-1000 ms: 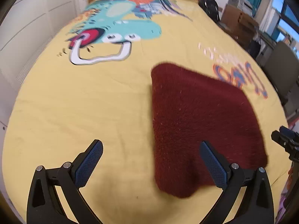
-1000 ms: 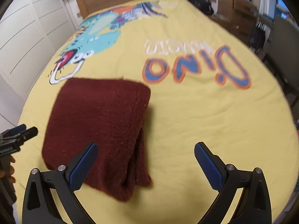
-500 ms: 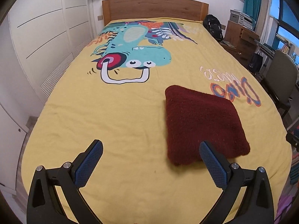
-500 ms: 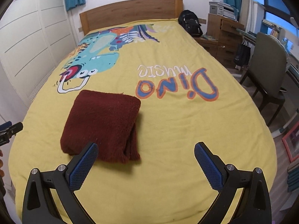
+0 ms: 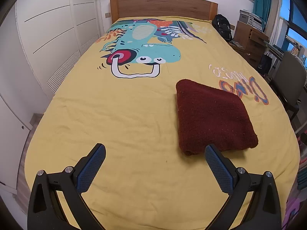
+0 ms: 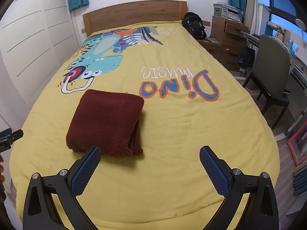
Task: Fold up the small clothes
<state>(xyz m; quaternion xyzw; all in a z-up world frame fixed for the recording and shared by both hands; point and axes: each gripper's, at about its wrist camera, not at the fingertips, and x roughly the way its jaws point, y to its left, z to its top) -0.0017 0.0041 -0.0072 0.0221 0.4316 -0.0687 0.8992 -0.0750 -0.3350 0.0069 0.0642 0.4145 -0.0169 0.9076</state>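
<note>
A dark red fuzzy garment (image 5: 213, 117) lies folded into a thick square on the yellow bedspread (image 5: 119, 118). In the right wrist view the same garment (image 6: 107, 122) sits left of centre, its layered edges facing the foot of the bed. My left gripper (image 5: 154, 154) is open, held above the near part of the bed, with its right finger just short of the garment's near corner. My right gripper (image 6: 149, 153) is open too, nothing between its fingers, its left finger in front of the garment's near edge. The left gripper's tip (image 6: 11, 136) shows at the left edge of the right wrist view.
The bed has a wooden headboard (image 5: 163, 5) and a dinosaur print (image 5: 142, 53). White wardrobe doors (image 5: 48, 38) line the left side. A grey chair (image 6: 272, 72), wooden drawers (image 6: 230, 40) and a black backpack (image 6: 193, 26) stand to the right of the bed.
Both grippers have pulled back and up from the folded garment, so it looks smaller and farther away. The garment lies still. Both grippers stay open.
</note>
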